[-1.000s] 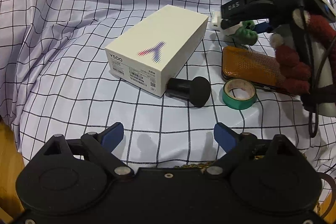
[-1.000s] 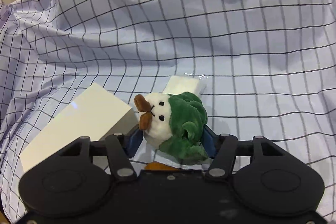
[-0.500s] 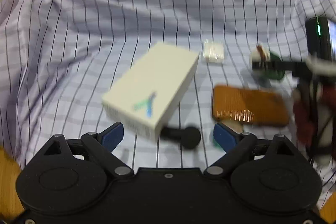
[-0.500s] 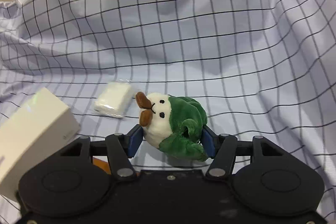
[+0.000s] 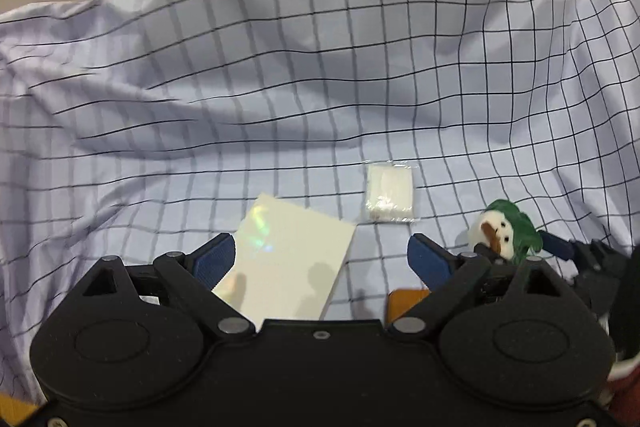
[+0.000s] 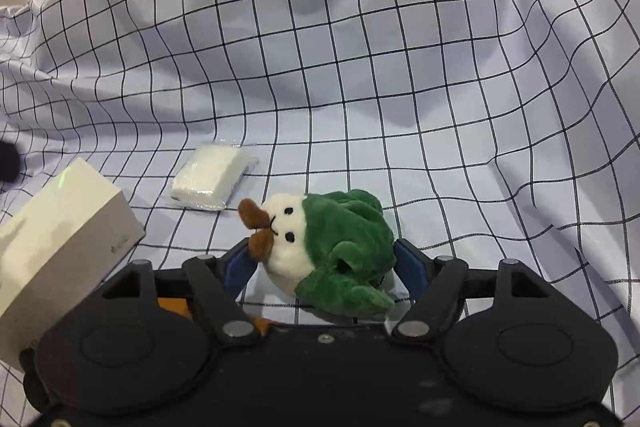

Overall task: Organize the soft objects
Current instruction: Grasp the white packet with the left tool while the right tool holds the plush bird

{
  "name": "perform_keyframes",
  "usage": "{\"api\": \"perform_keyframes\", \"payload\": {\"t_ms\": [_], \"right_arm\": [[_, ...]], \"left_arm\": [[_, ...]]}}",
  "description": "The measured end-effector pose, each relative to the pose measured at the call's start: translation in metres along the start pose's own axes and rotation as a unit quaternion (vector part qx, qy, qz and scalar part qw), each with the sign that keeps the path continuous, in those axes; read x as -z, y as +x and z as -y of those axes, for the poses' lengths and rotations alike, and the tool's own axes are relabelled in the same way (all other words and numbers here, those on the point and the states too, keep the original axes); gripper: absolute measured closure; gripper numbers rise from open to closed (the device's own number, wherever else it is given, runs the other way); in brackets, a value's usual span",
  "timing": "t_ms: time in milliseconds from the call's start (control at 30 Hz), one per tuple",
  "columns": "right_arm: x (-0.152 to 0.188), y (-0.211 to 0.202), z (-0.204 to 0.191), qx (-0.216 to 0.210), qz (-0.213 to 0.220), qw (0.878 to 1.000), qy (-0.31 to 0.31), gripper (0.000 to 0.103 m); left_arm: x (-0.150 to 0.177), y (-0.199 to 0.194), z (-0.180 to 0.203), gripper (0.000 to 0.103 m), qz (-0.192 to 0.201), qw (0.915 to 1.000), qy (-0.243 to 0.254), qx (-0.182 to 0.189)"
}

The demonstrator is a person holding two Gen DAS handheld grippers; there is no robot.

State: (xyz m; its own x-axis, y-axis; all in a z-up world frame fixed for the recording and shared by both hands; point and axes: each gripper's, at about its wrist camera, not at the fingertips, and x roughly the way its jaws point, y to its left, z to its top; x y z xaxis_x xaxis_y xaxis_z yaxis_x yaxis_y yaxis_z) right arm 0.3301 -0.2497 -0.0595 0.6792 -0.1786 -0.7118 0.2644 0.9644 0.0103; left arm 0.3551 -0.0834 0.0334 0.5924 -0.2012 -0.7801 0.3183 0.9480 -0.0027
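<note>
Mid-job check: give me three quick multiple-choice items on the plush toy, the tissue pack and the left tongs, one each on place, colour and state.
1. The plush toy sits:
A. between the right tongs' pads
B. atop the white box
C. under the cloth

2. Its hood is:
A. red
B. green
C. blue

3. The left tongs are:
A. shut on the tissue pack
B. shut on the box
C. open, empty

Key:
1 A, blue pads flank it, opening.
2 B, green plush wraps the white face.
3 C, pads stand wide apart.
</note>
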Motion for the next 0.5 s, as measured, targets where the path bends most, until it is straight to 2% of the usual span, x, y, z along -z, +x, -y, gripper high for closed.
{"api": "perform_keyframes", "payload": {"t_ms": [200, 500], "right_arm": [[-0.004, 0.004, 0.002, -0.011, 0.001, 1.000, 0.001, 0.024], [-0.002, 0.013, 0.003, -0.025, -0.009, 1.000, 0.001, 0.023]], "left_arm": [[-0.027, 0.039, 0.019, 0.013, -0.025, 0.9993, 0.027, 0.005], [-0.054, 0.096, 0.045, 0.013, -0.071, 0.9961, 0.046, 0.023]]}}
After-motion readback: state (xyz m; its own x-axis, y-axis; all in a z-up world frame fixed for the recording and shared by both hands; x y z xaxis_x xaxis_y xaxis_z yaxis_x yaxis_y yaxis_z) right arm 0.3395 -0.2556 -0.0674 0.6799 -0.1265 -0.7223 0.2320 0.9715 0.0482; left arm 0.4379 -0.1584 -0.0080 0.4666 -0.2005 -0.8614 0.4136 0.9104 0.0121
